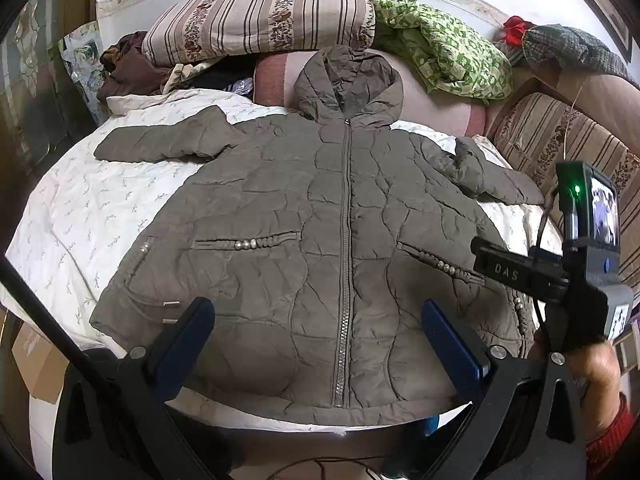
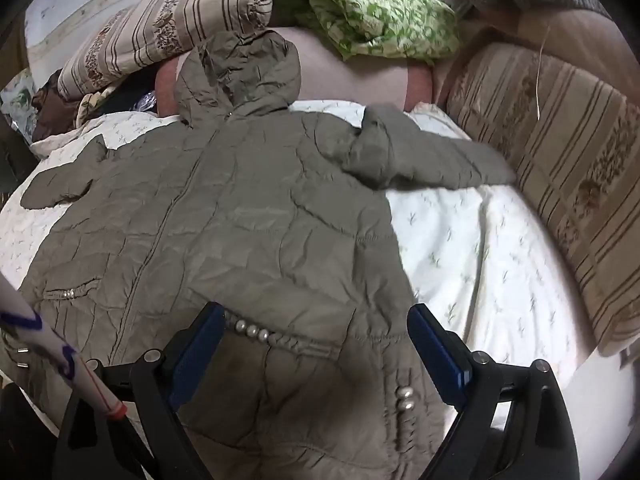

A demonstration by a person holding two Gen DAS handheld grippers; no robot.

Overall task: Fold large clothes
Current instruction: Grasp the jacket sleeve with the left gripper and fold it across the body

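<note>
Bed: a white quilt [image 1: 80, 208] with small leaf sprigs covers the bed; striped bedding [image 1: 260, 20], a green patterned cloth [image 1: 452, 48] and a striped cushion [image 2: 560, 152] lie around its far and right edges.
Jacket: a grey-brown quilted hooded jacket [image 1: 320, 240] lies flat and face up on the quilt, zipped shut, wrinkled all over.
Jacket axis: its long axis follows the zipper [image 1: 344, 240], hood [image 1: 348, 80] at the far end toward the striped bedding, hem at the near edge of the bed.
Sleeves: both spread outward, one to each side.
Pockets: two slanted openings trimmed with pearl-like beads [image 1: 246, 244]; more beads [image 2: 404, 400] sit near the side seam.
Left gripper [image 1: 320, 344]: fingers released and spread wide, hovering over the hem astride the zipper, nothing between them.
Right gripper [image 2: 316, 344]: fingers also released and wide, above the beaded pocket at the jacket's right side, grasping nothing.
Hand [image 1: 596, 368]: with a red cuff, it holds the right gripper's handle.
</note>
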